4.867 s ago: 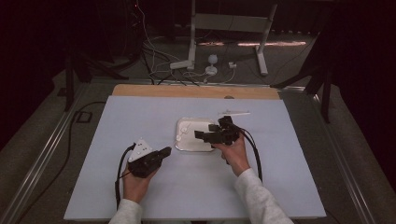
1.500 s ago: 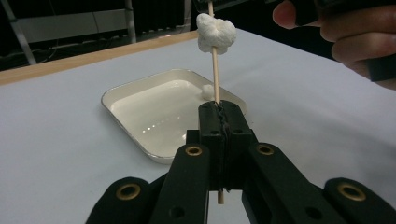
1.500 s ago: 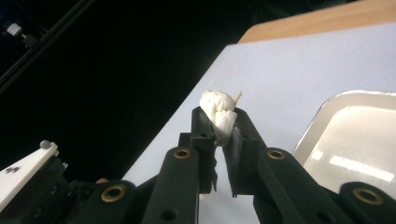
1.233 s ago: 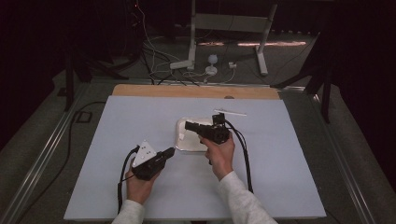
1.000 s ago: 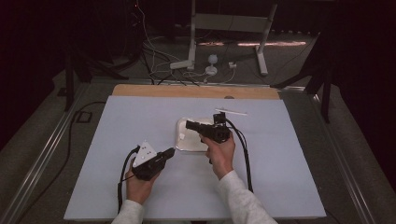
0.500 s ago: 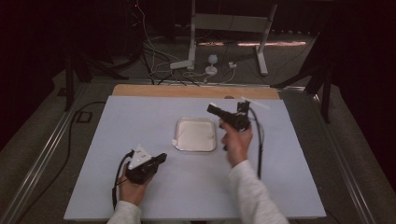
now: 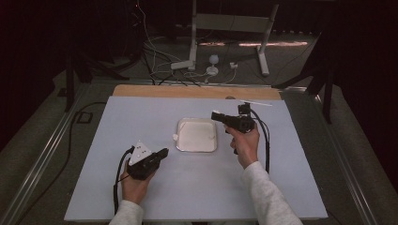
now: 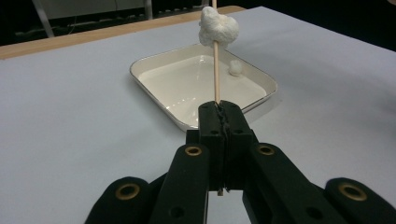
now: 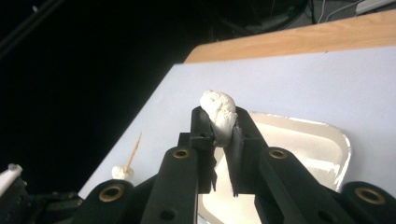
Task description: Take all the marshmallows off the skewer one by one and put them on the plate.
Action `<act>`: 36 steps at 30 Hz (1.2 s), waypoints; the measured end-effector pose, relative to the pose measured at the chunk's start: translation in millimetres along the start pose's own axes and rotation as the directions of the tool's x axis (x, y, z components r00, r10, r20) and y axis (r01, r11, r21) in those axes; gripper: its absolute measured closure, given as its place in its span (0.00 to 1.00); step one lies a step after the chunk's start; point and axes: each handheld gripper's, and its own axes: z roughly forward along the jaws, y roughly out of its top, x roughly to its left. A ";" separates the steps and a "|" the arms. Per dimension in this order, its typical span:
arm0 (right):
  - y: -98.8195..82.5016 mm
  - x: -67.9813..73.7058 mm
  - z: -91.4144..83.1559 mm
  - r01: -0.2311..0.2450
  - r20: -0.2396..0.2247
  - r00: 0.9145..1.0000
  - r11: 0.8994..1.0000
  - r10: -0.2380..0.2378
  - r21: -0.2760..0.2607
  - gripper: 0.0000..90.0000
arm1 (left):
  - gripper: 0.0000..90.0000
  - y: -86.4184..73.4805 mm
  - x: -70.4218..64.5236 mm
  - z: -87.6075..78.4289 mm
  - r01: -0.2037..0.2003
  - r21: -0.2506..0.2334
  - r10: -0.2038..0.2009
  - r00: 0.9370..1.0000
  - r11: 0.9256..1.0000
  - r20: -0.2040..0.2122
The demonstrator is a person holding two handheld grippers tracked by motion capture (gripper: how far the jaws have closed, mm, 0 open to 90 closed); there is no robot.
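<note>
A shallow white tray (image 7: 197, 149) sits mid-table, with one small white lump (image 8: 235, 68) inside. My left gripper (image 7: 163, 153) rests near the tray's left front corner, shut on a thin wooden skewer (image 8: 216, 74). A white lump (image 8: 218, 25) is stuck on the skewer; in the high view that lump (image 7: 174, 137) lies at the tray's left rim. My right gripper (image 7: 216, 115) hovers just right of the tray and points left. The right gripper view has its jaws (image 9: 219, 128) pinching a soft white lump (image 9: 217, 105), with the tray (image 9: 338, 140) below.
The pale blue table top (image 7: 141, 117) ends in a wooden strip (image 7: 197, 91) at the far edge. Behind it a metal stand (image 7: 230, 23) and cables lie on the floor. Black cables trail from both grippers.
My right gripper has moved from over the tray to its right side, carrying the white lump. The left hand has drawn back slightly toward the near edge.
</note>
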 end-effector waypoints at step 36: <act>-25.4 4.6 45.8 -0.060 -0.131 0.988 0.984 0.082 0.169 0.50 | 1.00 0.7 -24.2 34.1 -0.096 0.100 0.089 0.994 0.990 0.070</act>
